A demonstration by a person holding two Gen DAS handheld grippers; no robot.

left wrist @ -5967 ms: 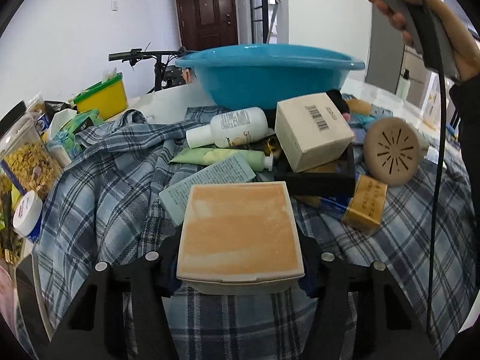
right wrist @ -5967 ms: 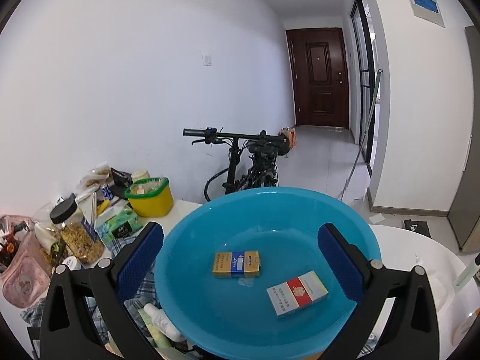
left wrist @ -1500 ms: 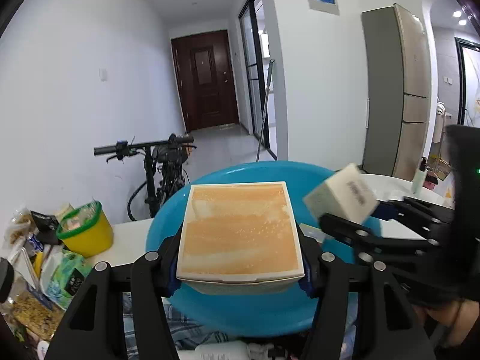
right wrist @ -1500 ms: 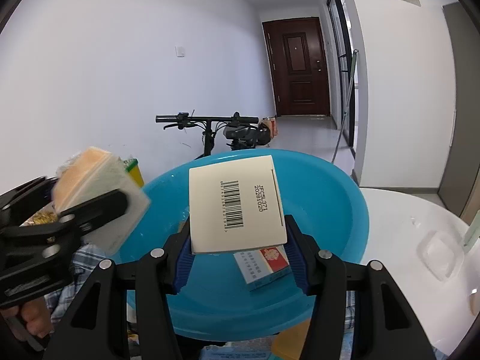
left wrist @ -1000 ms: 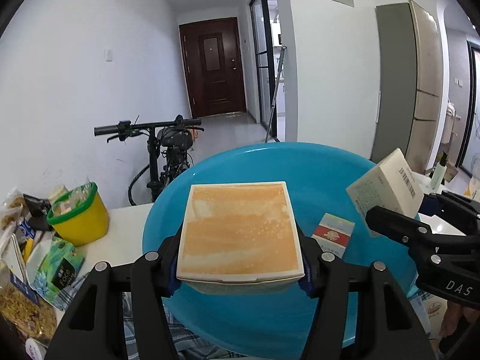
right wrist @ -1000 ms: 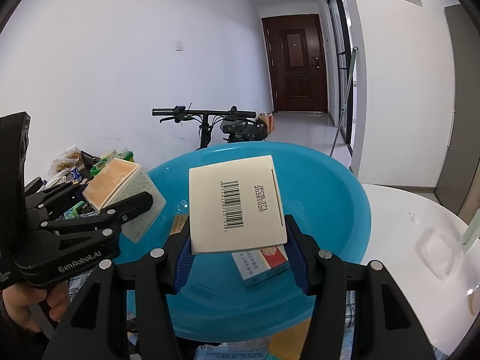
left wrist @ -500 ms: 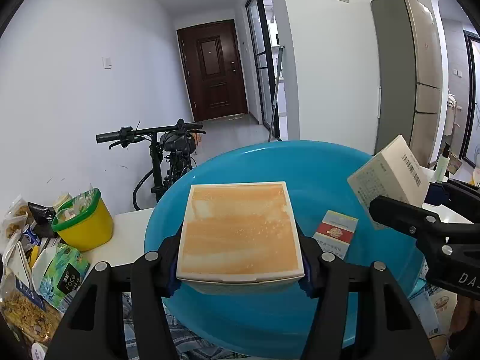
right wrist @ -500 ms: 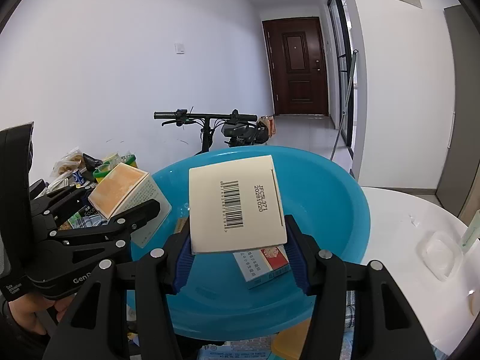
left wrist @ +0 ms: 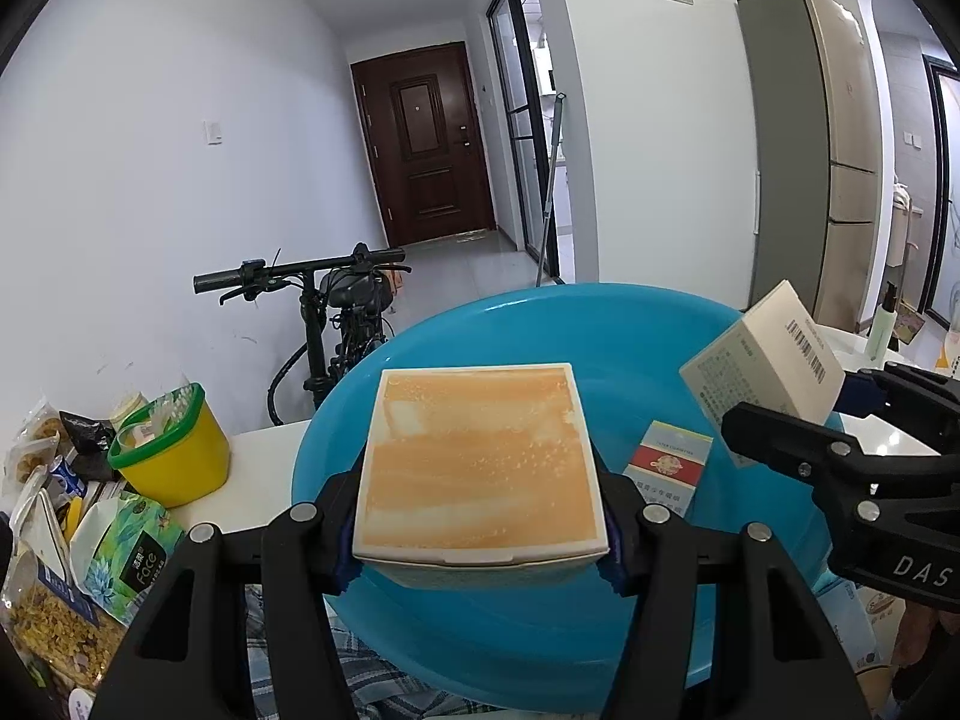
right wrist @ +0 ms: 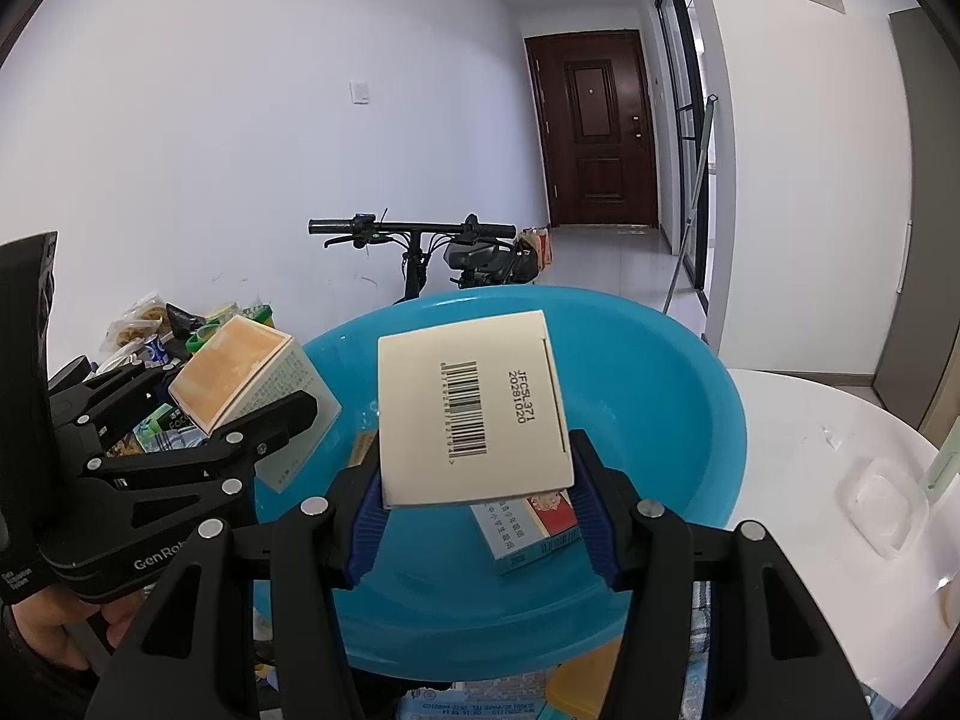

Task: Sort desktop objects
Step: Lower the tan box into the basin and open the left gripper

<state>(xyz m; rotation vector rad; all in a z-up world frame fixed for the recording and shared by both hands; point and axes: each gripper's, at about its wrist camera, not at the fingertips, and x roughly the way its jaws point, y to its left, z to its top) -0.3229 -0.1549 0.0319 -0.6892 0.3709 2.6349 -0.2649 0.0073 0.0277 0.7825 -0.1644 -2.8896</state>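
Collision is the risk: left gripper [left wrist: 480,531] clamps an orange-topped box [left wrist: 480,456], right gripper [right wrist: 477,516] a barcoded carton [right wrist: 474,414]. Dropped together into the blue basin [left wrist: 528,636], they could knock.

Orange-topped box [left wrist: 480,456], barcoded box [right wrist: 474,414] — both above blue basin [left wrist: 528,324]

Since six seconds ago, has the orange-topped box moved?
Yes. The orange-topped box, shut in the left gripper, went from above the plaid cloth up over the blue basin.
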